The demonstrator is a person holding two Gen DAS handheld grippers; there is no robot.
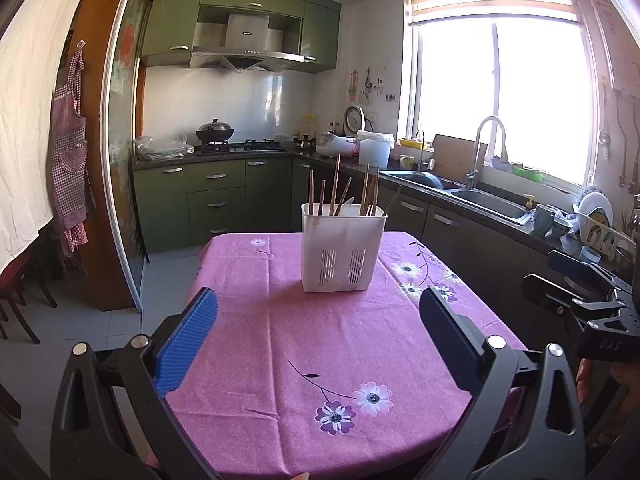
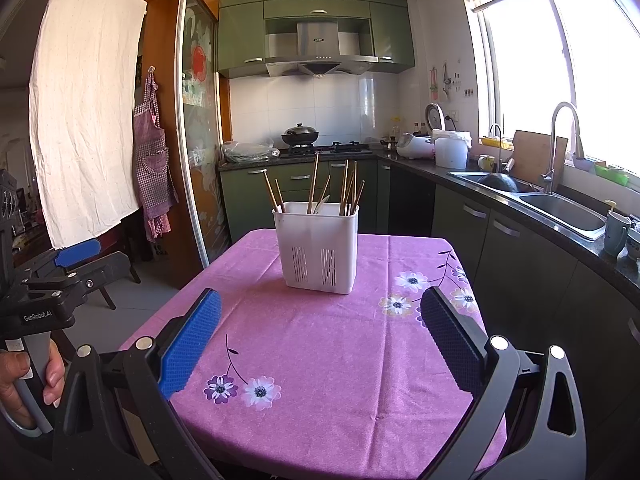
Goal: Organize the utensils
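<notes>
White bin (image 1: 343, 254) full of sticks (image 1: 335, 185), on pink worktop (image 1: 280, 340), far side. Left gripper (image 1: 320, 344) and right gripper (image 2: 320, 344) both wide open, holding nothing, well back. Might tip the tall bin if bumped or pulled sideways.

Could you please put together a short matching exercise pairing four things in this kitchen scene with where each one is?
Things:
1. white utensil holder
2. black wok
3. checked apron
4. curved tap

Places:
A. hanging from a hook beside the sliding door
B. standing on the pink tablecloth, with chopsticks sticking up from it
C. rising at the sink under the window
D. sitting on the stove below the hood

Pairs: 1-B, 2-D, 3-A, 4-C
</notes>
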